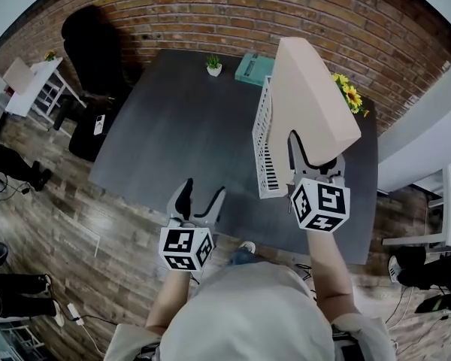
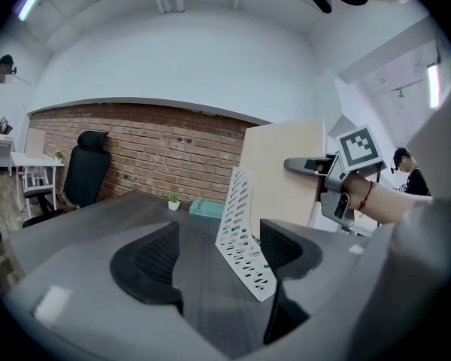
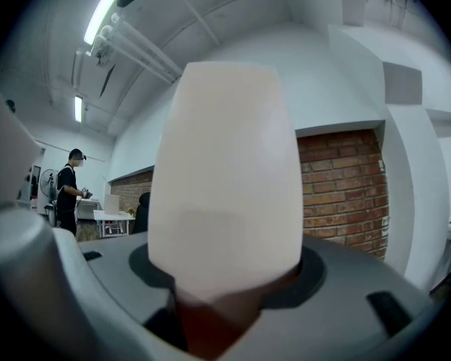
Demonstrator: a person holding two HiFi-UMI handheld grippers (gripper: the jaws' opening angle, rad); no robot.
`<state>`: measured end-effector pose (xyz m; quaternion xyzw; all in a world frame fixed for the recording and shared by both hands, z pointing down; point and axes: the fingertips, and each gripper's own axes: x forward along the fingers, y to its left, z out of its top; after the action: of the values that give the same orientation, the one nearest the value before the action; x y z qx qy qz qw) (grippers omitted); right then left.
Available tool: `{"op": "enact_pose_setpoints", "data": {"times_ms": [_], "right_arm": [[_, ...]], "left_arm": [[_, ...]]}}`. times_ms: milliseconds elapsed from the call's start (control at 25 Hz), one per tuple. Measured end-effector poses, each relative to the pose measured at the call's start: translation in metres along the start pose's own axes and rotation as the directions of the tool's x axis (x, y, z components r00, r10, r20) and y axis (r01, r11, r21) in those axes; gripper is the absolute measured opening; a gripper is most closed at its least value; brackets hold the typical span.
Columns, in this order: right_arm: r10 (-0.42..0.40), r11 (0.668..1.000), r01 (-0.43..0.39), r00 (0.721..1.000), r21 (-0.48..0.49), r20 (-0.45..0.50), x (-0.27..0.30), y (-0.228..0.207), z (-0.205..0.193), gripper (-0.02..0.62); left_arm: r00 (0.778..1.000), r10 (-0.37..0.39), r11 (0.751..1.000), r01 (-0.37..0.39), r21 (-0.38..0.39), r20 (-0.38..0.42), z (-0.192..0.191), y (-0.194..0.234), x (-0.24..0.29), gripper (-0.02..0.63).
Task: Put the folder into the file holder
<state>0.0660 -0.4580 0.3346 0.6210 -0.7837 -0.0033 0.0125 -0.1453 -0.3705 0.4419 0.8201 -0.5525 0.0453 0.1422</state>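
A thick beige folder [image 1: 308, 96] is held upright above the dark table [image 1: 173, 126], with my right gripper [image 1: 313, 160] shut on its near lower edge. In the right gripper view the folder [image 3: 225, 179] fills the space between the jaws. The white perforated file holder [image 1: 264, 149] stands just left of the folder, close beside it. My left gripper [image 1: 199, 201] hovers open and holds nothing at the table's front edge. From the left gripper view, the file holder [image 2: 240, 232] stands ahead between the open jaws, with the folder [image 2: 282, 171] behind it.
At the table's far edge stand a small potted plant [image 1: 213, 65], a teal box [image 1: 252, 68] and yellow flowers [image 1: 349, 92]. A black office chair [image 1: 94, 43] and a white desk [image 1: 34, 81] stand to the left. A person [image 3: 69, 190] stands far off.
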Motion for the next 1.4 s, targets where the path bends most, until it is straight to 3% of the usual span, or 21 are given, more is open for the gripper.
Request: {"op": "enact_pose_setpoints", "data": {"times_ms": [320, 520, 760, 1000, 1240, 1400], "right_arm": [[-0.001, 0.999, -0.001, 0.999, -0.051, -0.038, 0.012, -0.007, -0.005, 0.282], [-0.005, 1.000, 0.006, 0.999, 0.009, -0.049, 0.012, -0.007, -0.004, 0.282], [-0.023, 1.000, 0.023, 0.999, 0.008, -0.025, 0.012, -0.007, -0.003, 0.282], [-0.025, 1.000, 0.024, 0.998, 0.012, 0.063, 0.006, -0.006, 0.005, 0.281], [-0.027, 0.999, 0.025, 0.997, 0.030, 0.070, 0.005, -0.011, -0.001, 0.281], [-0.010, 1.000, 0.011, 0.999, -0.009, 0.051, 0.005, -0.009, -0.008, 0.281]], "left_arm": [[1.000, -0.004, 1.000, 0.003, -0.002, -0.010, -0.002, 0.002, 0.009, 0.330], [1.000, -0.008, 1.000, 0.008, -0.002, -0.014, -0.001, 0.000, 0.013, 0.330], [1.000, -0.012, 1.000, 0.012, 0.002, -0.016, -0.002, -0.004, 0.016, 0.330], [1.000, -0.012, 1.000, 0.012, 0.012, -0.022, -0.001, -0.006, 0.016, 0.330], [1.000, -0.009, 1.000, 0.010, 0.021, -0.022, 0.000, -0.003, 0.016, 0.330], [1.000, -0.006, 1.000, 0.006, 0.022, -0.021, 0.002, -0.002, 0.016, 0.330]]}}
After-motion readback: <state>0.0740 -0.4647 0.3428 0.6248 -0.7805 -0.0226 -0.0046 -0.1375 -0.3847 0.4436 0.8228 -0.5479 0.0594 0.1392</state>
